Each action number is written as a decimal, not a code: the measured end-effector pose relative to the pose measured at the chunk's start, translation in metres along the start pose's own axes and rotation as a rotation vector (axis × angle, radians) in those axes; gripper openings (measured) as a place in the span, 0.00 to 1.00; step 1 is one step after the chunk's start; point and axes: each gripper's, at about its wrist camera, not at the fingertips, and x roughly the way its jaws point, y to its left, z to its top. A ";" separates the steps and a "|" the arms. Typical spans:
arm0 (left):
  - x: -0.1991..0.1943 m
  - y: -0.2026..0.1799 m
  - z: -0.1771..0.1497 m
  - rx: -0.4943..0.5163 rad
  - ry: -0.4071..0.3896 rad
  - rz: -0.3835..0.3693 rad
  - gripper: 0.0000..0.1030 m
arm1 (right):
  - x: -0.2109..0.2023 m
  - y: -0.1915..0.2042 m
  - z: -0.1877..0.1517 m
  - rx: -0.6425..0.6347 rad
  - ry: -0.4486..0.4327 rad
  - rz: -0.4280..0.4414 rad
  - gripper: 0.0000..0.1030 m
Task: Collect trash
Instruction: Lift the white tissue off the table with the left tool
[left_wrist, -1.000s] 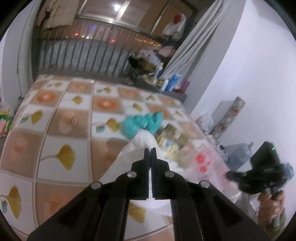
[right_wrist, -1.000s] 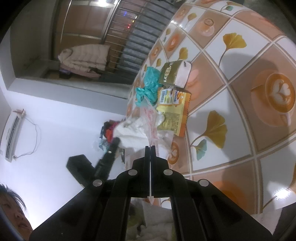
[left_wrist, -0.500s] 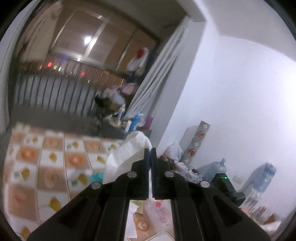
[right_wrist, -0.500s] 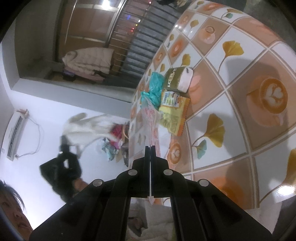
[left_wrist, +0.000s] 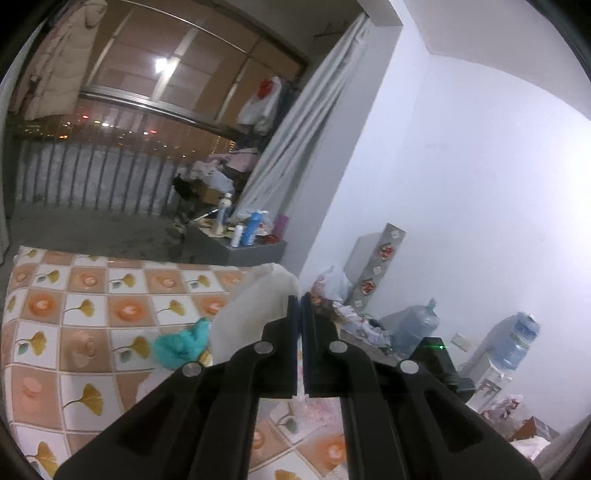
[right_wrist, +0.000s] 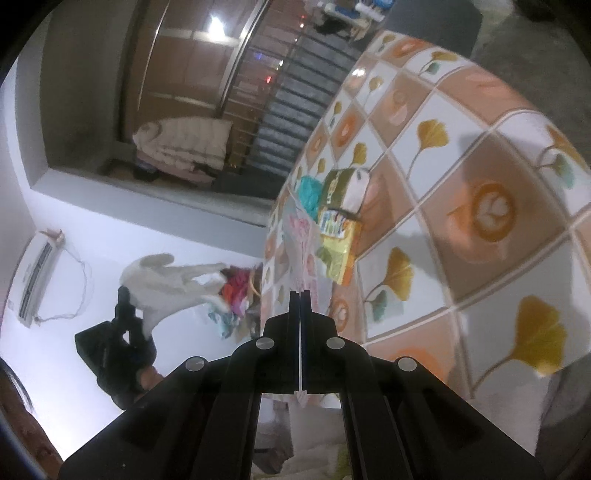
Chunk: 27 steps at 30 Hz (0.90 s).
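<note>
A white plastic bag (left_wrist: 255, 306) sits at centre frame in the left wrist view, pinched in the clenched left gripper (left_wrist: 299, 299). In the right wrist view the same bag hangs at mid-left. The right gripper (right_wrist: 300, 295) is clamped on a thin pink-printed clear wrapper (right_wrist: 306, 251). Beside it on the tiled tablecloth (right_wrist: 480, 166) lie a teal rag (right_wrist: 308, 190) and yellow snack packet (right_wrist: 338, 243).

Crumpled wrapper (right_wrist: 309, 192) beside box (right_wrist: 343, 189) on tablecloth (right_wrist: 480, 155), snack bag (right_wrist: 338, 243) touching box
</note>
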 end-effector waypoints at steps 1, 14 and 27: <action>0.003 -0.003 0.001 -0.001 0.007 -0.006 0.01 | -0.003 -0.002 0.001 0.005 -0.008 0.002 0.00; 0.093 -0.070 -0.003 0.075 0.161 -0.166 0.01 | -0.094 -0.051 -0.003 0.101 -0.238 0.011 0.00; 0.245 -0.191 -0.045 0.234 0.406 -0.346 0.01 | -0.229 -0.136 -0.032 0.315 -0.596 -0.154 0.00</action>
